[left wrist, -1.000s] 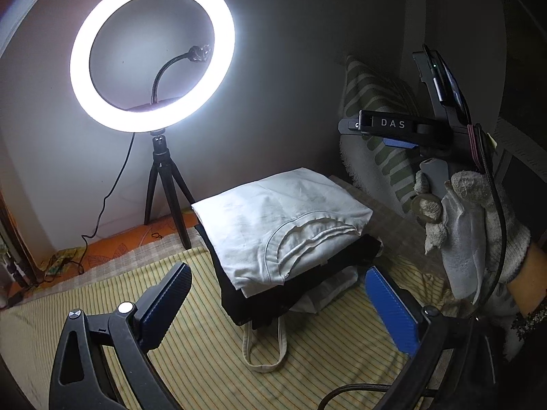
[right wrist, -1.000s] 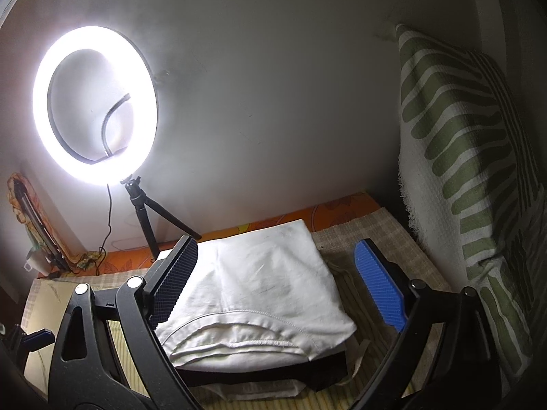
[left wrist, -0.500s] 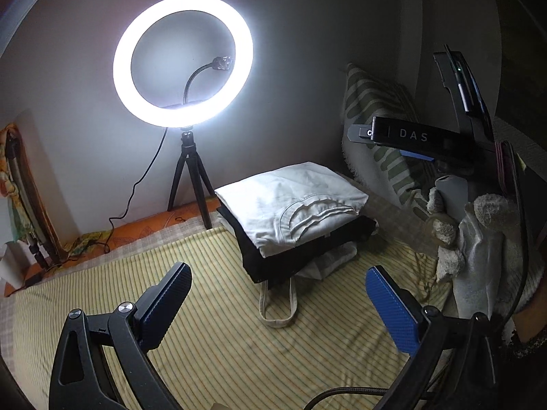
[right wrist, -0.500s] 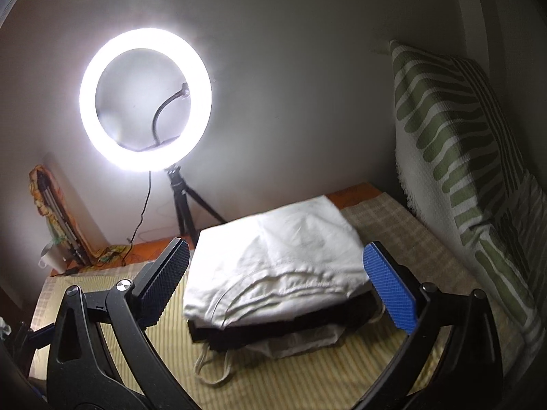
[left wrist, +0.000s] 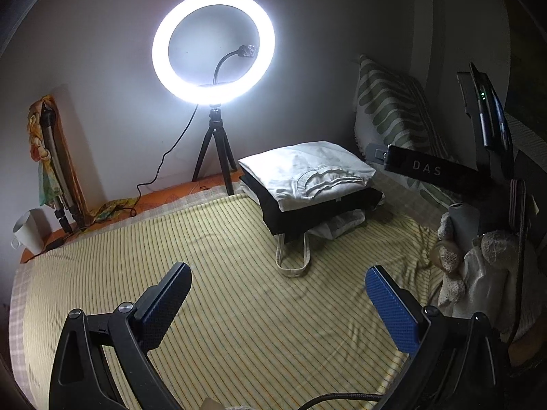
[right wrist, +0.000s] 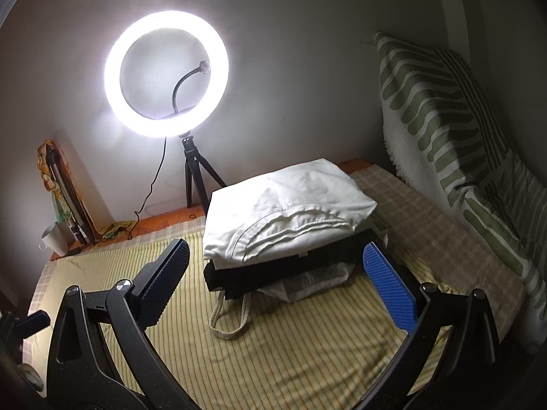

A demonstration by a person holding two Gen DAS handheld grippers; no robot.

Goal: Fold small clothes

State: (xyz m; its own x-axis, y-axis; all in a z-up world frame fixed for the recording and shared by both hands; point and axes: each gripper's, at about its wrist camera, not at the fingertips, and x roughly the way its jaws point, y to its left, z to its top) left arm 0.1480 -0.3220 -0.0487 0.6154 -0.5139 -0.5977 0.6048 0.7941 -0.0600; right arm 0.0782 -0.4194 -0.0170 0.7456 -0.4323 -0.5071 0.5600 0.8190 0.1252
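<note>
A folded white shirt [left wrist: 307, 174] [right wrist: 283, 212] tops a stack at the back of the striped yellow sheet [left wrist: 212, 273] [right wrist: 273, 348]. Under it lie a folded black garment [left wrist: 314, 212] [right wrist: 287, 270] and a pale cloth bag with loop handles [left wrist: 290, 259] [right wrist: 232, 314]. My left gripper [left wrist: 277, 304] is open and empty, well in front of the stack. My right gripper [right wrist: 273, 283] is open and empty, just in front of the stack; its body and the gloved hand holding it [left wrist: 478, 266] show at the right of the left wrist view.
A lit ring light on a tripod [left wrist: 213, 48] [right wrist: 166, 73] stands against the back wall. A green-striped cushion [left wrist: 393, 116] [right wrist: 444, 119] leans at the right. A white mug [left wrist: 29, 232] [right wrist: 54, 239] and a colourful cloth [left wrist: 42, 147] are at the left.
Both grippers have pulled back from the stack, which now looks smaller and farther away. Both stayed open and empty.
</note>
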